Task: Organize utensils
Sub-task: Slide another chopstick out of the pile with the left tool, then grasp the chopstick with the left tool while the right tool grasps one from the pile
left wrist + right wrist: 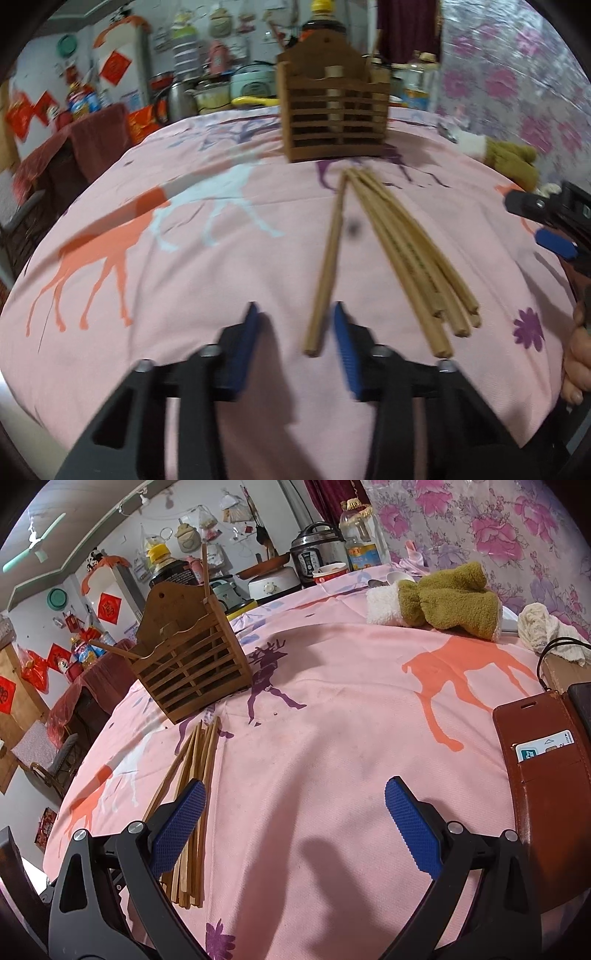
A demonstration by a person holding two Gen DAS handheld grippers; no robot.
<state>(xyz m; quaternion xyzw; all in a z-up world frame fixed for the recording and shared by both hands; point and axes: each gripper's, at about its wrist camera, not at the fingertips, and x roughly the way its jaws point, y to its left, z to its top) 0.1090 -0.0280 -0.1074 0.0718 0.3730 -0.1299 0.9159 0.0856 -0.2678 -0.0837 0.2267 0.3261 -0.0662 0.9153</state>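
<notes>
We have the left gripper [293, 321] low over the pink animal-print cloth [221, 280] on the desk, its blue-padded fingers [242, 354] spread a moderate way apart and gripping nothing; one lone chopstick [327, 266] lies flat with its near end between the pads, and through the motion blur we cannot tell whether it touches either one. Just right of it a bundle of wooden chopsticks [406, 254] fans out toward us, tips converging in front of the slatted wooden holder [334, 122]. On our other side the right gripper [295, 812] is held wide open and empty, its blue fingers [412, 827] well apart above bare cloth, with the chopstick pile [194, 768] running under and beside its left pad. Moving outward, the holder [192, 664] stands on the cloth beyond the pile, and from this view we see two sticks in it, one upright at the back corner and one leaning out to the left. Farther right lie an olive and cream plush cloth [450, 598] and a cream knitted bundle [543, 627]. At the desk's right edge an open brown leather wallet case [543, 775] holds a card in its slot; the print on it is too small for us to read. Behind the desk sit a pressure cooker [317, 554], a bottle of cooking oil [360, 542] whose label we cannot read, and a dark yellow-capped bottle [166, 568]; red paper squares with a gold character [107, 609] hang on the fridge.
</notes>
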